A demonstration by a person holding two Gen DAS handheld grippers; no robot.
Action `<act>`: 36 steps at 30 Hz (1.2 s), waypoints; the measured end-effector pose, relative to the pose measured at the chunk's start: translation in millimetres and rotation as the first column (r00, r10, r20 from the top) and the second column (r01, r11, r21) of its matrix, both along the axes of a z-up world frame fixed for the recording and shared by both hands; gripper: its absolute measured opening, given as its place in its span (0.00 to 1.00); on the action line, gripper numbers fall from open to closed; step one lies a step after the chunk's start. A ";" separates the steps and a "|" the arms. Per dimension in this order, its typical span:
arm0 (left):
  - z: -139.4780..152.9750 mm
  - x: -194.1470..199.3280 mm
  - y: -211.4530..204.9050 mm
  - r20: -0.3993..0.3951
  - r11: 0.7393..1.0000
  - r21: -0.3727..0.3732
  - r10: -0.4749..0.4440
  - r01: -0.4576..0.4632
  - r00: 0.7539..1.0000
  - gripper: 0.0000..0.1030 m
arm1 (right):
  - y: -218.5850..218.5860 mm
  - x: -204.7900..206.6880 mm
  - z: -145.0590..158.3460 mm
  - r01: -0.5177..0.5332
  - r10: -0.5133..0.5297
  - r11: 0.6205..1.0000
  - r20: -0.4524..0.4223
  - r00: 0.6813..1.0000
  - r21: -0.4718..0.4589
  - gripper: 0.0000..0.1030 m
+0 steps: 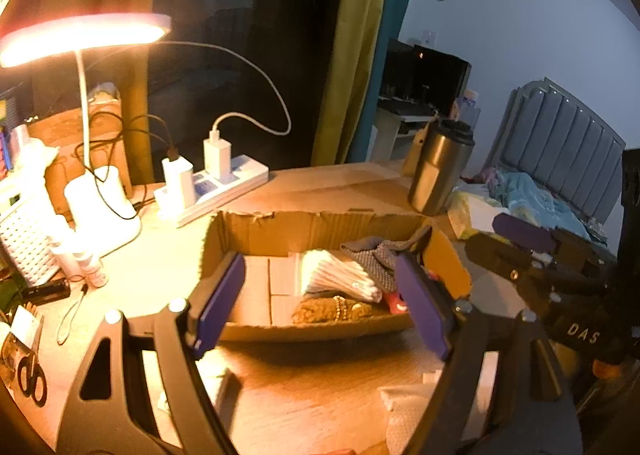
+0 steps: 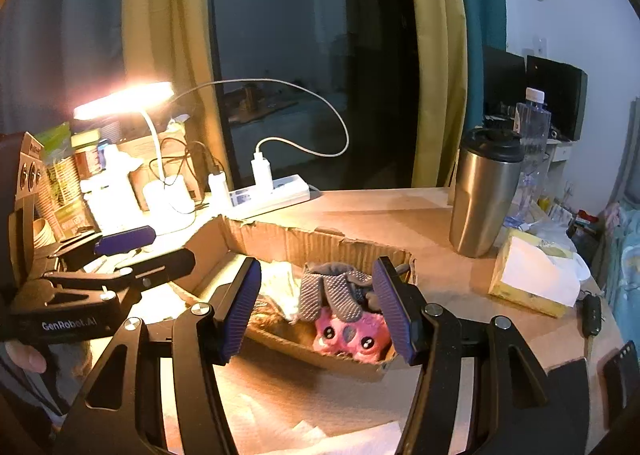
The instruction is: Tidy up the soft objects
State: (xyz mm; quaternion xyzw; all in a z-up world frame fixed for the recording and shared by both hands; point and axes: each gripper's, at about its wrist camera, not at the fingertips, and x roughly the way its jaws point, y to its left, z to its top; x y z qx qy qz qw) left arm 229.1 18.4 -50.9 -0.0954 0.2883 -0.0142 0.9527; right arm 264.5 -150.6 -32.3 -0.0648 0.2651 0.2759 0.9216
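From the left wrist we see our left gripper [image 1: 320, 303] standing wide with nothing between its jaws, poised just short of the near wall of the cardboard box [image 1: 312, 223]. Inside lie a bundle of cotton swabs [image 1: 340, 275], a brown fuzzy piece [image 1: 332, 309] and a grey dotted glove [image 1: 376, 255]. White tissues [image 1: 404, 407] lie on the desk below us; if these are next, we judge we should drop low and pinch flat so a sheet does not slip

From the right wrist our right gripper [image 2: 320, 307] is also parted and empty, over the same box's [image 2: 280, 243] near edge. The glove [image 2: 332, 291] drapes over a pink plush toy [image 2: 352, 335] in the right end. The left gripper [image 2: 120, 255] hangs beside us at the left, so we should keep apart, and mind the steel tumbler [image 2: 484, 191] and tissue pack [image 2: 532, 275]
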 end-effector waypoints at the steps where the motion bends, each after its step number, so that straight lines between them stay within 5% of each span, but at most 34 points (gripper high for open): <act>1: 1.1 -3.4 1.7 0.005 1.000 -0.001 0.001 -0.001 1.000 0.77 | 0.8 -3.3 0.9 -0.001 0.001 1.000 0.002 1.000 -0.001 0.59; 36: 7.6 -133.1 22.8 0.058 1.000 -0.021 0.013 -0.012 0.998 0.77 | 14.7 -120.6 -11.5 -0.013 0.013 1.000 0.005 1.000 -0.023 0.59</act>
